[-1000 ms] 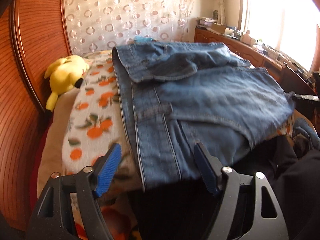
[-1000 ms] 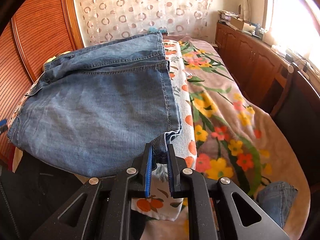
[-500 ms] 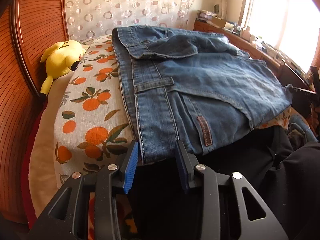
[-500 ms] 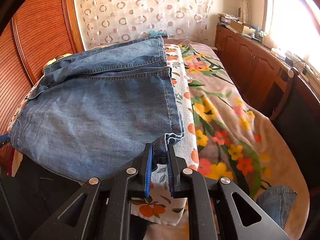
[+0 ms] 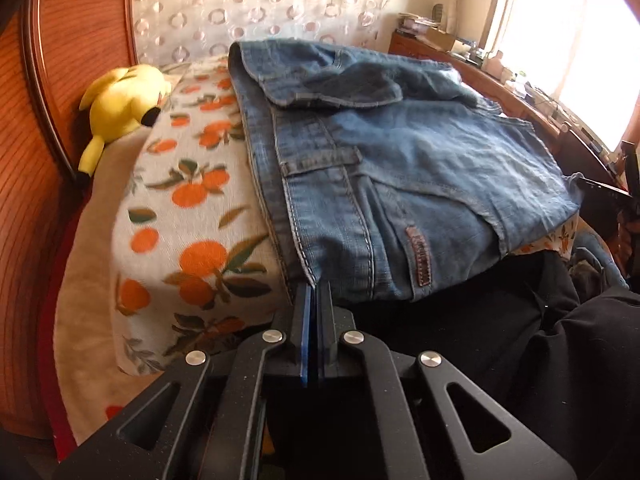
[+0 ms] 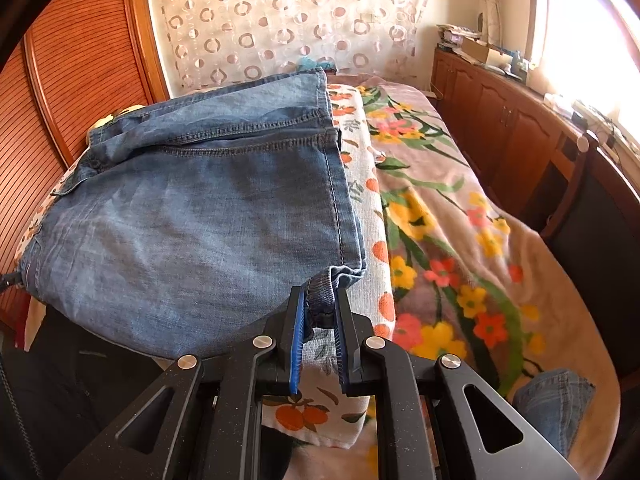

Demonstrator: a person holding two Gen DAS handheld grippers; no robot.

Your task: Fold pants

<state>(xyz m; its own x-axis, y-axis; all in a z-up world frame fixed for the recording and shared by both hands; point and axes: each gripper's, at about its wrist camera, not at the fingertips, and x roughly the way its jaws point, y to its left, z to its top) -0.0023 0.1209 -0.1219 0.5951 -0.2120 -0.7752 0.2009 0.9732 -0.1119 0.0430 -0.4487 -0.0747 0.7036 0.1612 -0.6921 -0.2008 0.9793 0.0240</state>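
Blue denim pants (image 5: pixel 400 168) lie folded on an orange-print towel (image 5: pixel 192 216) on the bed. My left gripper (image 5: pixel 316 292) is shut on the near left corner of the pants at the side seam. In the right wrist view the pants (image 6: pixel 192 220) spread to the left, and my right gripper (image 6: pixel 320 304) is shut on the bunched near right corner. A brown leather patch (image 5: pixel 420 258) shows on the near edge.
A yellow plush toy (image 5: pixel 120 108) lies at the left by the wooden headboard (image 5: pixel 44 100). A floral blanket (image 6: pixel 460 240) covers the bed to the right. Wooden cabinets (image 6: pixel 516 136) stand along the window wall. More denim (image 6: pixel 556 404) lies at the lower right.
My left gripper was open, moved onto the near left corner of the pants and closed on it. My right gripper kept its hold on the right corner.
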